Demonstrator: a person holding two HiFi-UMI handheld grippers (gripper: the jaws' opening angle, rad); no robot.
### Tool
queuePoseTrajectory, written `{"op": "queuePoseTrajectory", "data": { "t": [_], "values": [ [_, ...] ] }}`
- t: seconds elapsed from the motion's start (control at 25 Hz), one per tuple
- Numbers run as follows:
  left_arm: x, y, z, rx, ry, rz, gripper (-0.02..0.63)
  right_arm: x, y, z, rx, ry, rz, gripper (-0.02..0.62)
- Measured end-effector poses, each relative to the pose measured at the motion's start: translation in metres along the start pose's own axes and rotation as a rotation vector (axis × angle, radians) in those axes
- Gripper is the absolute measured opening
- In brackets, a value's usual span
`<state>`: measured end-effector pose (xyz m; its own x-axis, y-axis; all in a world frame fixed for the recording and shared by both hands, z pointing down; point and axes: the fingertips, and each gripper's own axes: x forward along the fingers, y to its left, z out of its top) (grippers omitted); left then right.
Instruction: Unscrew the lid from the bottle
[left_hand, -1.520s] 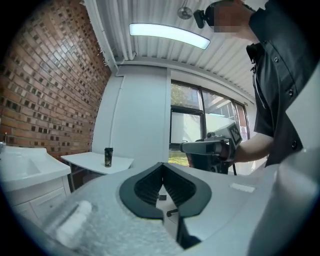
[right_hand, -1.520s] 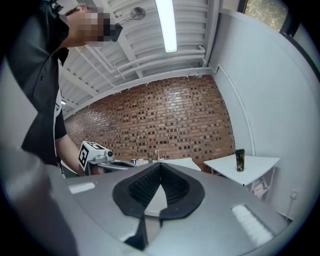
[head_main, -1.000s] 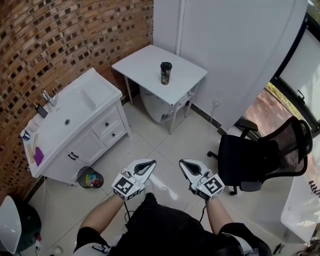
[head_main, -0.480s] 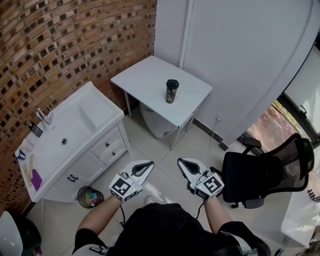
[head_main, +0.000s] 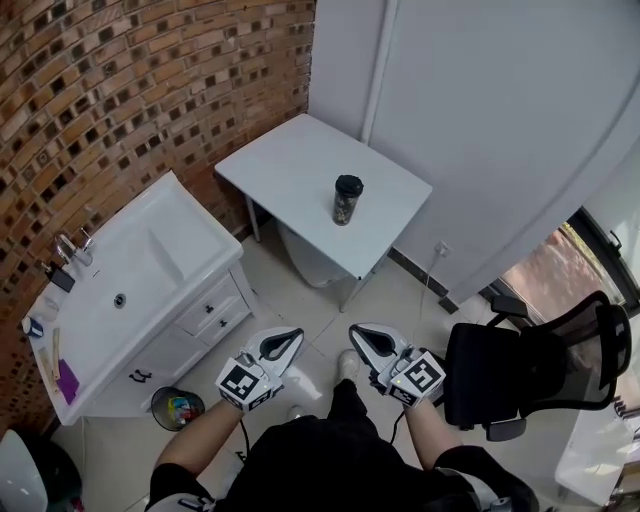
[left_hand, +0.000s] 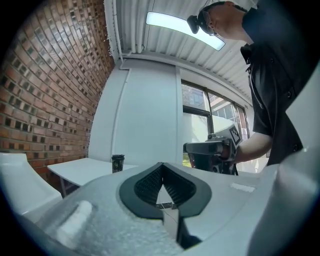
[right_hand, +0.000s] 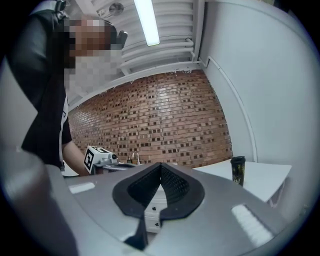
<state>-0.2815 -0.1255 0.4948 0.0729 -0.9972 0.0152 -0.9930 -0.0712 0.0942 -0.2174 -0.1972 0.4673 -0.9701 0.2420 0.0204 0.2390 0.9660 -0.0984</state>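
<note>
A dark bottle (head_main: 347, 203) with a black lid (head_main: 348, 184) stands upright on a small white table (head_main: 290, 160) against the white wall. It is still some way ahead of both grippers. My left gripper (head_main: 296, 334) and right gripper (head_main: 356, 331) are held side by side at waist height over the tiled floor. Both are shut with nothing between the jaws. In the left gripper view the bottle (left_hand: 118, 163) shows small, left of the shut jaw tips (left_hand: 161, 165). In the right gripper view the bottle (right_hand: 238, 171) stands to the right of the tips (right_hand: 160, 165).
A white sink cabinet (head_main: 150, 270) runs along the brick wall at left, with a small waste bin (head_main: 178, 408) in front of it. A white bin (head_main: 300, 255) sits under the table. A black office chair (head_main: 530, 370) stands at right.
The person has walked toward the table, so it and the bottle now show closer. Both grippers kept the same shut pose, side by side.
</note>
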Motion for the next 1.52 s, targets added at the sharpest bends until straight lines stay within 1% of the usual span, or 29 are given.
{"op": "queuePoseTrajectory", "data": {
  "t": [0.08, 0.2, 0.4, 0.6, 0.76, 0.84, 1.04, 1.24, 1.36, 1.52],
  "values": [
    [0.012, 0.013, 0.004, 0.01, -0.002, 0.018, 0.003, 0.012, -0.018, -0.004, -0.004, 0.01, 0.03, 0.006],
    [0.038, 0.039, 0.007, 0.018, 0.021, 0.058, 0.003, 0.032, -0.053, -0.004, 0.014, -0.005, 0.078, 0.006],
    [0.102, 0.075, 0.022, 0.011, 0.015, 0.097, 0.003, 0.058, -0.128, 0.021, 0.003, -0.063, 0.167, 0.006],
    [0.148, 0.107, 0.034, 0.008, 0.0, 0.159, 0.003, 0.08, -0.188, 0.039, -0.028, -0.043, 0.239, 0.006],
    [0.179, 0.134, 0.045, 0.016, -0.032, 0.256, 0.003, 0.09, -0.227, 0.048, -0.054, -0.038, 0.277, 0.006],
    [0.196, 0.143, 0.043, 0.008, -0.03, 0.274, 0.003, 0.091, -0.24, 0.048, -0.044, -0.041, 0.293, 0.006],
    [0.23, 0.153, 0.03, -0.048, -0.023, 0.274, 0.003, 0.085, -0.273, 0.038, -0.036, -0.002, 0.299, 0.006],
    [0.234, 0.163, 0.019, -0.041, 0.005, 0.262, 0.003, 0.088, -0.303, 0.026, -0.023, 0.011, 0.255, 0.006],
    [0.229, 0.177, 0.018, -0.043, 0.004, 0.257, 0.003, 0.099, -0.306, 0.024, -0.028, 0.015, 0.237, 0.006],
    [0.235, 0.194, 0.008, -0.061, 0.007, 0.251, 0.003, 0.112, -0.307, 0.03, -0.058, 0.048, 0.243, 0.006]
  ]
}}
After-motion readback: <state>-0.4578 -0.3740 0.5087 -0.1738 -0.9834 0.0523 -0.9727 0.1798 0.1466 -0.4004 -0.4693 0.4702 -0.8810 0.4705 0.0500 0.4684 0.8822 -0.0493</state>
